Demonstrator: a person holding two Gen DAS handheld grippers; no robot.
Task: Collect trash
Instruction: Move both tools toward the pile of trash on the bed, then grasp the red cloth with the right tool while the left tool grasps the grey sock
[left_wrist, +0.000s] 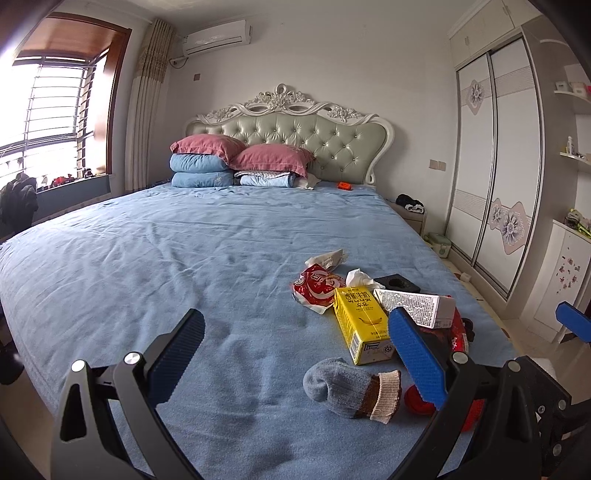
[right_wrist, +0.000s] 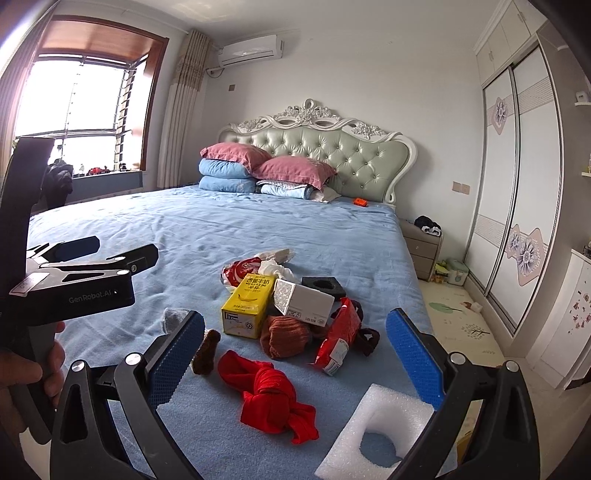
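A litter pile lies on the blue bed (left_wrist: 147, 258). It holds a yellow milk carton (left_wrist: 364, 325) (right_wrist: 247, 306), a white box (left_wrist: 417, 306) (right_wrist: 306, 301), a red-white wrapper (left_wrist: 317, 288) (right_wrist: 240, 269), crumpled tissue (left_wrist: 358, 277) (right_wrist: 275, 267), a red packet (right_wrist: 338, 338), a black foam piece (left_wrist: 397, 282) (right_wrist: 325, 286) and a white foam piece (right_wrist: 380, 432). My left gripper (left_wrist: 295, 343) is open and empty, left of the pile. My right gripper (right_wrist: 295, 343) is open and empty, over the pile's near side.
A grey sock (left_wrist: 351, 387), brown socks (right_wrist: 284, 336) and red cloth (right_wrist: 269, 391) lie among the litter. Pillows (left_wrist: 236, 162) are stacked at the headboard. A wardrobe (left_wrist: 495, 177) stands on the right, with a nightstand (right_wrist: 421, 243) beside the bed.
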